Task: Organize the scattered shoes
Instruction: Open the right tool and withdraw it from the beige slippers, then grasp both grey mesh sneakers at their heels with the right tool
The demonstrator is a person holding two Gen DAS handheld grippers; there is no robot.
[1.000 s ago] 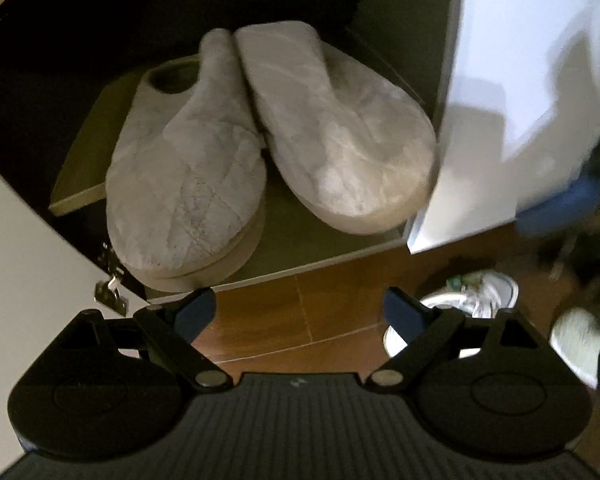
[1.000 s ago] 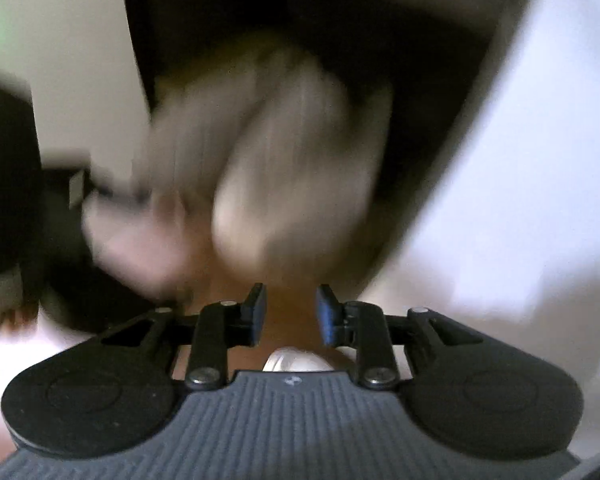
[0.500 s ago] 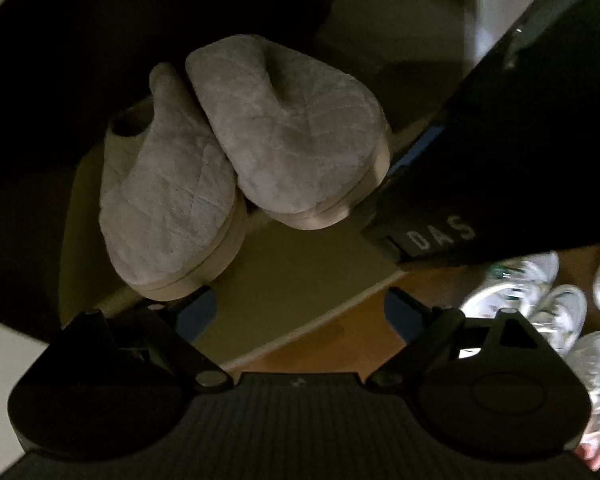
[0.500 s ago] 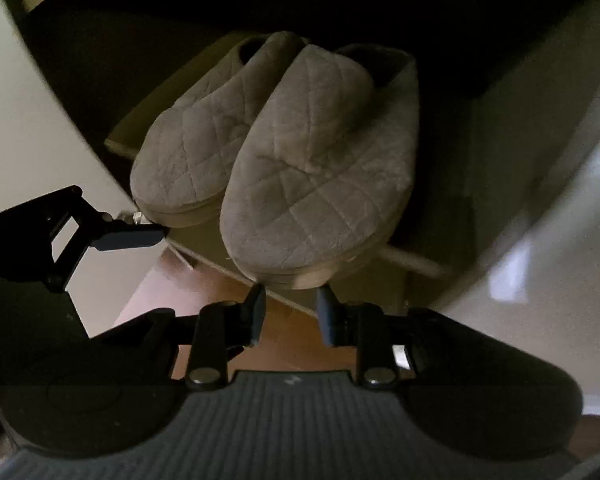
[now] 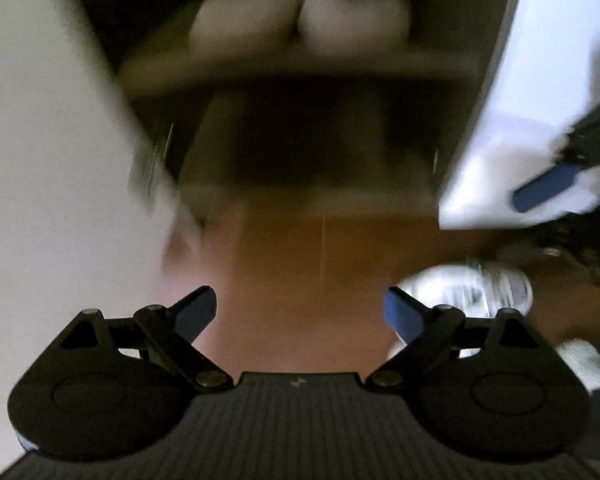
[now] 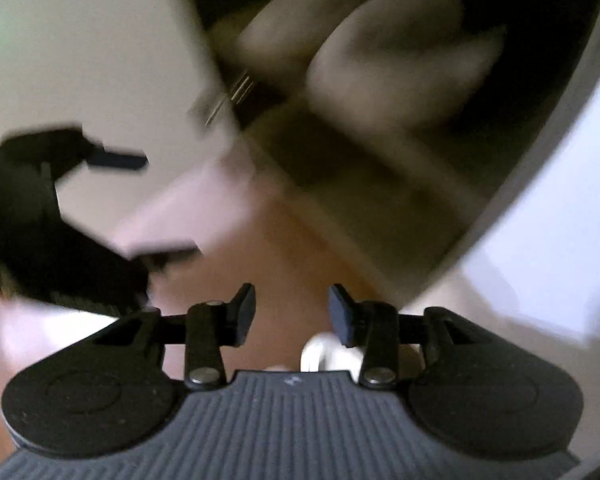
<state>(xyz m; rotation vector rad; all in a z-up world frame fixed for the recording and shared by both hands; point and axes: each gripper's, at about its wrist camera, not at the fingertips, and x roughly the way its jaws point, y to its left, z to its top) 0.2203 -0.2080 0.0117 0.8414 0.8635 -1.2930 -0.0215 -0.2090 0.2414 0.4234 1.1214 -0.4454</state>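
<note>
Both views are blurred by motion. A pair of grey quilted slippers [image 5: 300, 24] sits side by side on a shelf inside a dark cabinet, also seen as slippers [image 6: 372, 60] in the right wrist view. My left gripper [image 5: 300, 312] is open wide over the wooden floor in front of the cabinet, with nothing between its fingers. My right gripper [image 6: 292, 312] has its jaws opening, a small gap between them and nothing in it. White sneakers [image 5: 476, 288] lie on the floor to the right. The left gripper [image 6: 116, 160] shows at the left of the right wrist view.
White cabinet doors stand open on both sides, the left door [image 5: 52, 140] and the right door [image 5: 540, 100]. A lower shelf [image 5: 300, 184] lies under the slippers' shelf. Orange-brown wooden floor [image 5: 300, 248] runs in front. A white shoe part [image 6: 320, 352] shows below the right fingers.
Both grippers have drawn back from the slippers, which now sit smaller and higher in view. The right jaws have parted from nearly shut. The left gripper stays wide open.
</note>
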